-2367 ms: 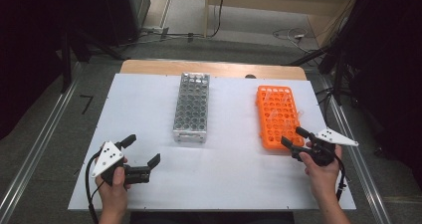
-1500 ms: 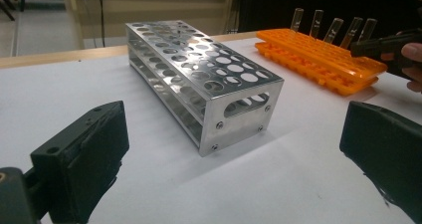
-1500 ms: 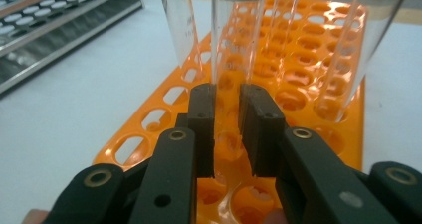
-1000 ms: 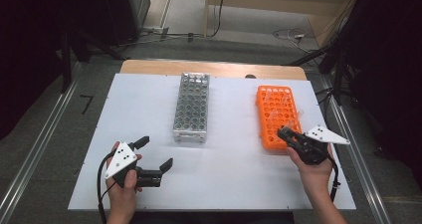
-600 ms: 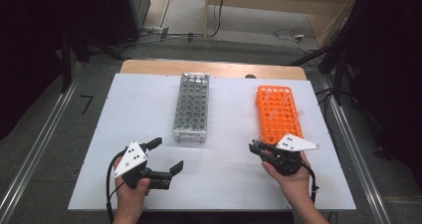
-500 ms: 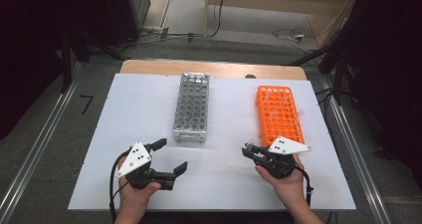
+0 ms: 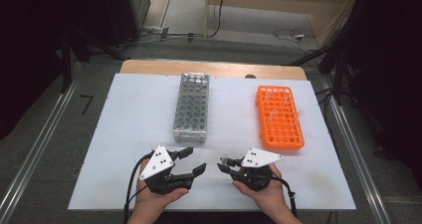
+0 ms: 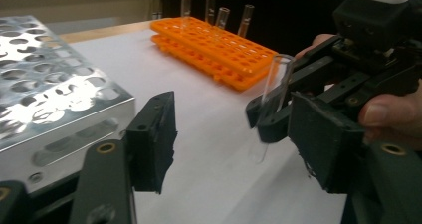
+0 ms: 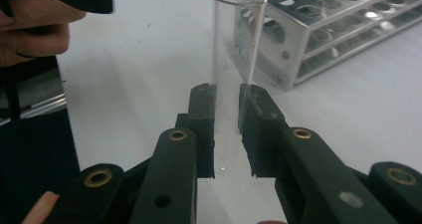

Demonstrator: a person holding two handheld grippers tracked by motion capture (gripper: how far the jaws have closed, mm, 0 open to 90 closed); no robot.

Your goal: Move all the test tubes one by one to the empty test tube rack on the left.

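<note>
Glass tube (image 8: 275,92) in right gripper (image 8: 278,115)

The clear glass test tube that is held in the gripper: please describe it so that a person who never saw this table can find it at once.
On the white table, look at the near edge, in front of the silver metal rack and the orange plastic rack. There the right gripper clamps a clear glass test tube upright, open end up. Unlike the other tubes, it stands in no rack.
</note>
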